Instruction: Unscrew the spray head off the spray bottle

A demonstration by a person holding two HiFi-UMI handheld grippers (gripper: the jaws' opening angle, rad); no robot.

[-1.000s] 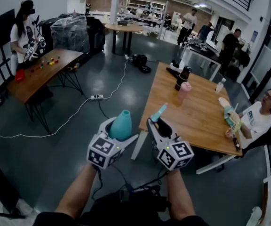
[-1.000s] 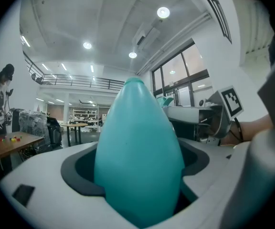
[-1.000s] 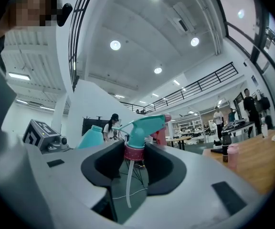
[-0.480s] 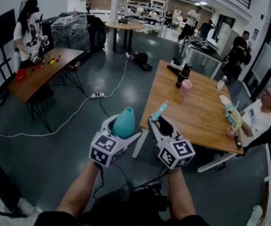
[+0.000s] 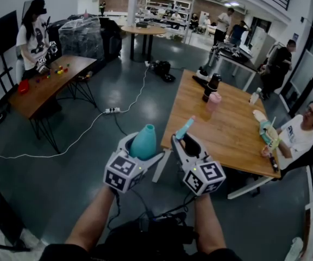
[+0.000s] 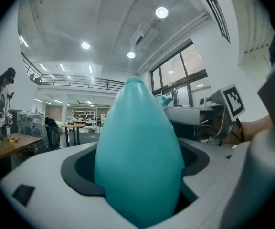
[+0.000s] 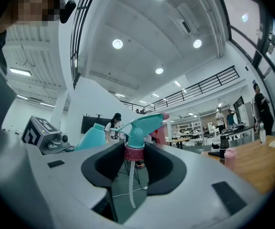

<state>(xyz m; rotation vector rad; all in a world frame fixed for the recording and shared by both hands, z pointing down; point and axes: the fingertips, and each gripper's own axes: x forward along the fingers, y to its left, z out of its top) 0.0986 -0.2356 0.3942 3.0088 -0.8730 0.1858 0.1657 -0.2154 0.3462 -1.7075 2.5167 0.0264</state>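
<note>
The teal egg-shaped plastic spray bottle (image 6: 137,156) looks smooth with a soft satin sheen, while the teal plastic spray head (image 7: 137,128) carries a pink, finely ribbed collar (image 7: 134,152) and a thin translucent white dip tube (image 7: 131,178). The left hand-held gripper (image 6: 137,175) and the right hand-held gripper (image 7: 135,159) have pale grey matt plastic shells with black matt linings. The long wooden counter (image 5: 232,135) shows a warm, smooth grain above the dark grey floor (image 5: 86,167), which is glossy enough to mirror the lights.
</note>
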